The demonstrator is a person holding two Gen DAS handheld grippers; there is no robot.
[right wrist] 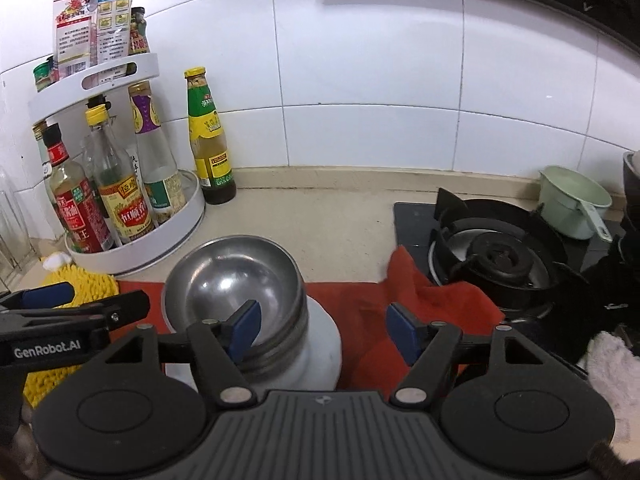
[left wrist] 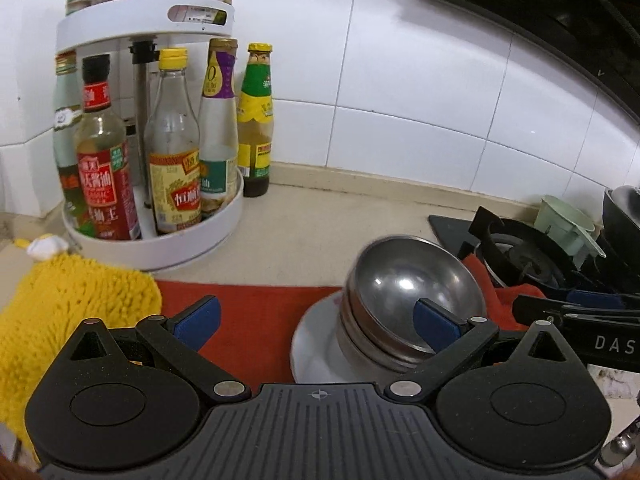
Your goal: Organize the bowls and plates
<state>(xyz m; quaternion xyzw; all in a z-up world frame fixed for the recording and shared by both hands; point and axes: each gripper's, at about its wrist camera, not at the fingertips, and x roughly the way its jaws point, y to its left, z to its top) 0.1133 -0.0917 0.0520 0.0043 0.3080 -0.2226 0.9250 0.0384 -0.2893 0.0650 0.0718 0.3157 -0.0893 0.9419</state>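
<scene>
Left wrist view, stacked steel bowls set on a white plate over the red cloth, at four o'clock from the bottle rack, left gripper jaws spread wide and empty, right gripper jaws parted, nothing gripped.

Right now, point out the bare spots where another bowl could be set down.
Free: the beige counter between the white bottle rack, the lone yellow-capped bottle and the stove burner; also the red cloth right of the stacked steel bowls. Crowded: the rack corner with the yellow mop cloth, and the stove side with the green cup.
</scene>
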